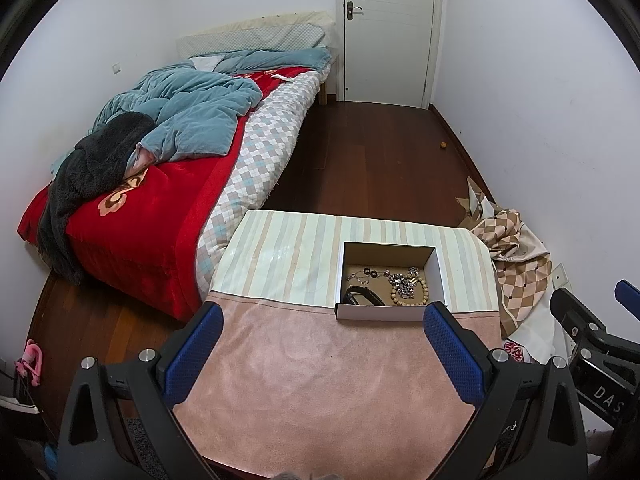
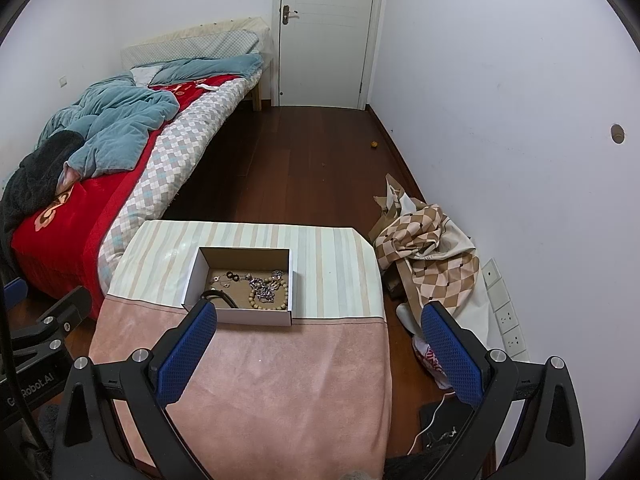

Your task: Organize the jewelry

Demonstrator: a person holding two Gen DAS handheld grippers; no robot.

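Observation:
A white cardboard box (image 1: 380,313) (image 2: 192,276) sits on the cloth-covered table (image 1: 296,364) (image 2: 280,364), on its far striped part. Inside lie a wooden bead bracelet (image 1: 424,290) (image 2: 285,300), a tangle of silver chain jewelry (image 1: 400,280) (image 2: 264,284), small dark rings (image 1: 370,272) (image 2: 233,277) and a black band (image 1: 362,298) (image 2: 224,296). My left gripper (image 1: 322,312) is open and empty, held above the pink cloth short of the box. My right gripper (image 2: 319,312) is open and empty, near the box's front right.
A bed (image 1: 160,168) (image 2: 100,168) with red and blue bedding stands left of the table. Crumpled checked fabric (image 1: 516,256) (image 2: 432,248) lies on the floor to the right by the wall. A white door (image 1: 388,28) is at the far end.

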